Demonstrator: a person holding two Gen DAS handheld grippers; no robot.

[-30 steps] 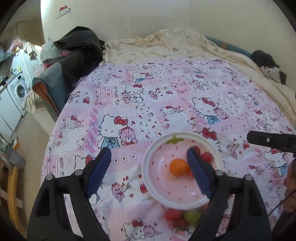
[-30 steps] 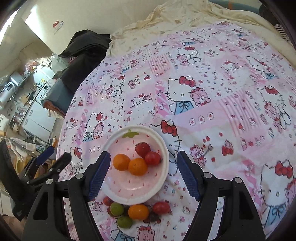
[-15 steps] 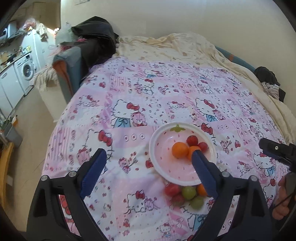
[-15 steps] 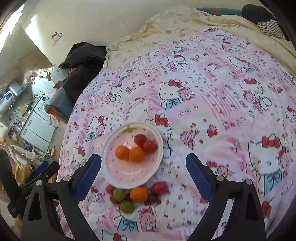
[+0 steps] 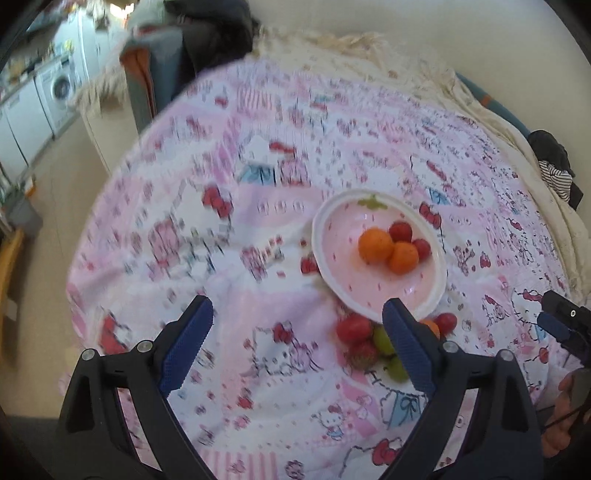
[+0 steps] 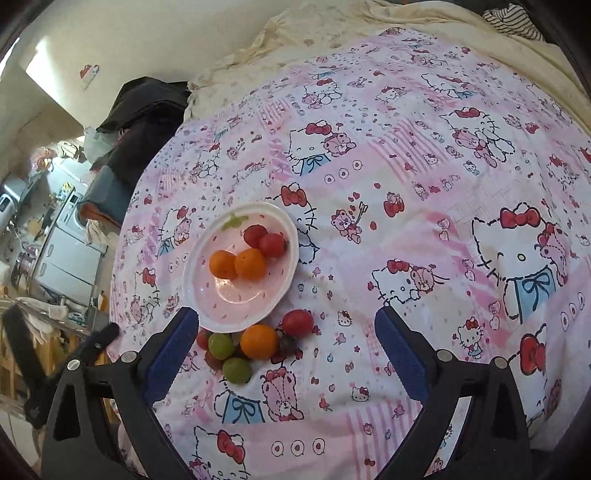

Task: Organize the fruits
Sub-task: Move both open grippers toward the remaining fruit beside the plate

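Pink cartoon-cat bedspread across the whole bed, cream blanket bunched along the far edge, dark clothing heaped at the left corner. Washing machine off the bed, far left in the left wrist view, blurred. Left gripper held above the bedspread, jaws spread wide, nothing between them. Right gripper likewise above the bedspread, jaws wide apart, empty. Pink plate with white rim lying flat on the bedspread, ahead of both grippers. On the plate: two oranges touching side by side, two red tomatoes touching just beyond them. Just beside the plate's near rim, loose cluster on the fabric: one orange, a red tomato to its right, two green grapes to its left and front, darker red fruit partly hidden beneath; kind not clear. Same cluster partly behind the left gripper's right finger in the left wrist view.
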